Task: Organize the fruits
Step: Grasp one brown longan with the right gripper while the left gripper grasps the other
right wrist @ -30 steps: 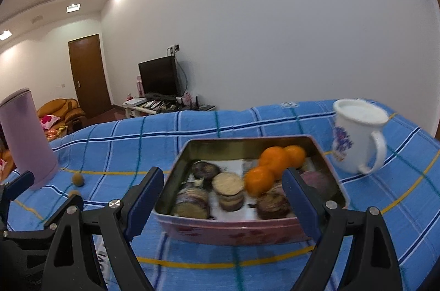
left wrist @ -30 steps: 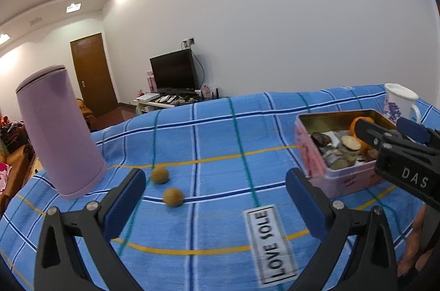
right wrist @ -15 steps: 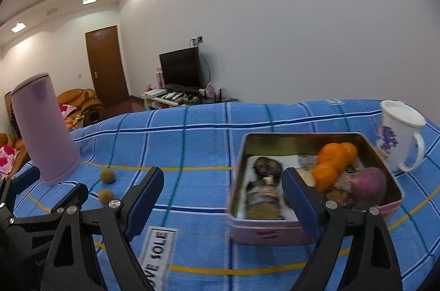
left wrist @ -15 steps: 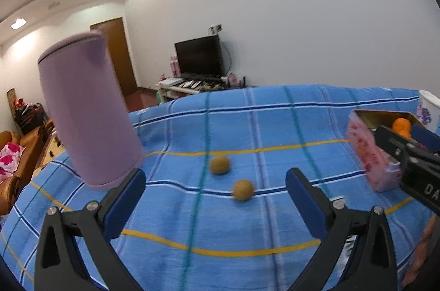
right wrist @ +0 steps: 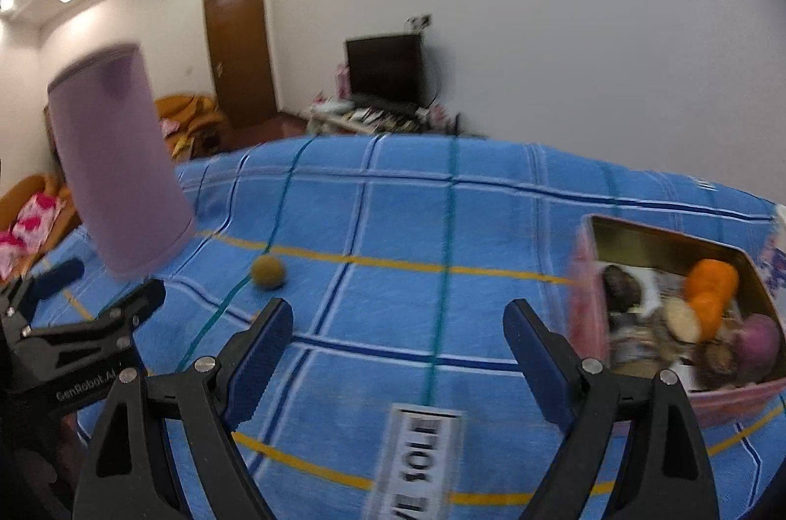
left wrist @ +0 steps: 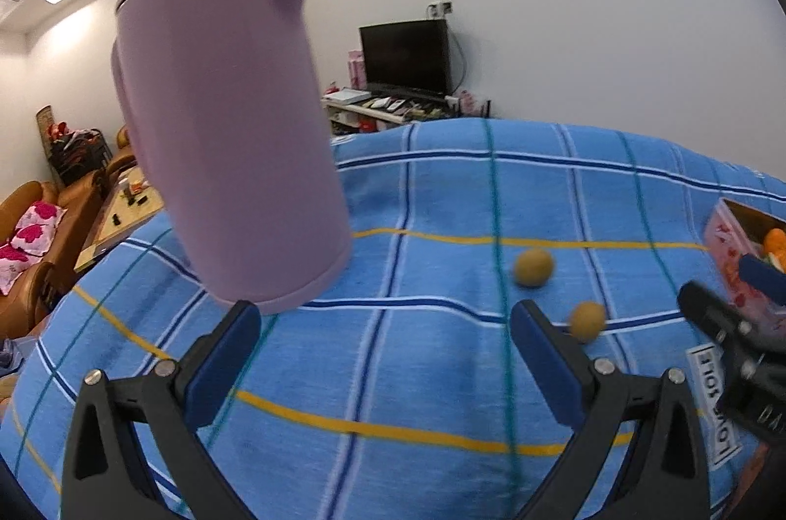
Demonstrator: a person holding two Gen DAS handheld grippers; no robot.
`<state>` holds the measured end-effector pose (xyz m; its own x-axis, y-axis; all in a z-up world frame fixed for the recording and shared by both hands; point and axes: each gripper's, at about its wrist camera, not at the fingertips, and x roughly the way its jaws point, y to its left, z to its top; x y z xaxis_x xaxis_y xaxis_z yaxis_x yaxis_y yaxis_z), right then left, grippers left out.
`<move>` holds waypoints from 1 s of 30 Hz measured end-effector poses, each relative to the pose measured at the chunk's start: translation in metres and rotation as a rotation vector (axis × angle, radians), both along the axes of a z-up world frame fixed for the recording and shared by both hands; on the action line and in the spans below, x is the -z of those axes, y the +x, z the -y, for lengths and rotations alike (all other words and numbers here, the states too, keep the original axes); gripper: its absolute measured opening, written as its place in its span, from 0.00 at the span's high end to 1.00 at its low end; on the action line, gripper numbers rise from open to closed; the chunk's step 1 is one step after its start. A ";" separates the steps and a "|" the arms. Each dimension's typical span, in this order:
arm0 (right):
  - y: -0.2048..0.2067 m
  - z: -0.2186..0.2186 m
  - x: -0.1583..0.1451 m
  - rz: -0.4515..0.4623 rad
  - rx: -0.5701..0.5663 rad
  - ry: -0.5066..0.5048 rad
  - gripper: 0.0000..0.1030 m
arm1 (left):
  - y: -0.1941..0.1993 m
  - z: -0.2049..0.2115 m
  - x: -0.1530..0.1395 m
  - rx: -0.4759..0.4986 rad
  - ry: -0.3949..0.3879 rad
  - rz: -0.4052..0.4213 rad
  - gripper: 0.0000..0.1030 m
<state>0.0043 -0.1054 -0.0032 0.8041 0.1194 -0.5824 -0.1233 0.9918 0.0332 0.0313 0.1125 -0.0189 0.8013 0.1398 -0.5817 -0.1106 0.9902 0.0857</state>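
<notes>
Two small round tan fruits lie on the blue checked cloth: the far one (left wrist: 533,268) and the near one (left wrist: 587,321), which sits just right of my left gripper's right finger. My left gripper (left wrist: 385,353) is open with only cloth between its fingers. In the right wrist view one tan fruit (right wrist: 267,272) lies ahead of the left finger. My right gripper (right wrist: 398,348) is open and holds nothing. The pink tin (right wrist: 584,303) to its right holds oranges (right wrist: 712,281), a purple fruit (right wrist: 759,335) and brown pieces.
A tall lilac jug (left wrist: 231,136) stands on the cloth at the left, close ahead of my left gripper. A "LOVE SOLE" label (right wrist: 422,456) is sewn on the cloth near the front. Beyond the cloth's far edge are a TV stand, a door and sofas.
Both grippers have swung left across the cloth. The jug now looms large in the left view, the two tan fruits have slid right, and the tin has moved to the right edge.
</notes>
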 end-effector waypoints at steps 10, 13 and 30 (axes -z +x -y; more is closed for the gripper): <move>0.039 -0.062 0.022 -0.142 -0.166 -0.089 0.25 | 0.005 -0.023 0.003 -0.089 0.031 -0.025 0.01; 0.054 -0.069 0.033 -0.223 -0.181 -0.080 0.36 | 0.005 -0.027 0.002 -0.089 0.012 -0.023 0.01; 0.048 -0.067 0.033 -0.221 -0.180 -0.055 0.71 | 0.010 -0.026 0.005 -0.040 -0.035 -0.047 0.00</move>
<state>0.0525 -0.0385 -0.0365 0.6260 0.2119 -0.7505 -0.2930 0.9558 0.0254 0.0415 0.1386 -0.0239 0.7672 0.1502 -0.6236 -0.1467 0.9875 0.0573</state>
